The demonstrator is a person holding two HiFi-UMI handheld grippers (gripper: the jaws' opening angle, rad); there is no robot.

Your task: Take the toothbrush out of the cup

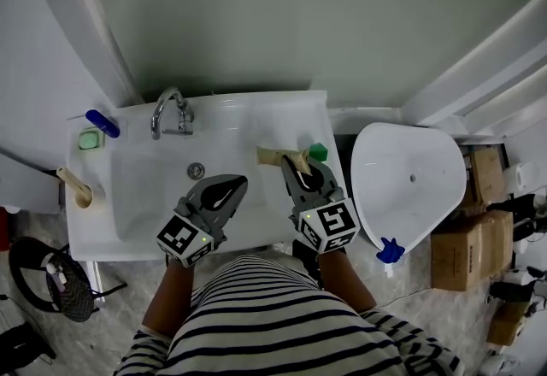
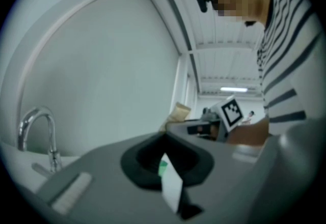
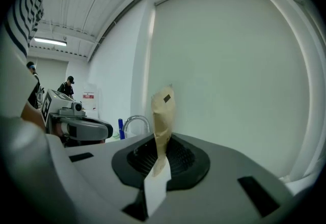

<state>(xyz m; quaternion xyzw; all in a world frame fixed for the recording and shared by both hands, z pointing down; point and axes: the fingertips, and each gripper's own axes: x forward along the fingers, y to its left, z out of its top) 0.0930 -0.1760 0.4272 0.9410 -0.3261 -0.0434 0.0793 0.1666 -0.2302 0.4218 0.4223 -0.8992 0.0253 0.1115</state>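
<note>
No text can be read; the red-and-white sign (image 3: pixel 88 96) on the far wall is too small.

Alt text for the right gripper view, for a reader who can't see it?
The right gripper is shut on a tan paper packet that stands upright between its jaws, before a pale wall. Behind it at left are a chrome tap, a blue object and the left gripper.

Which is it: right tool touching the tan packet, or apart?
Touching. The right gripper view shows the packet pinched between the jaws of the right tool, which are closed on its lower end, and it stands up from them.
</note>
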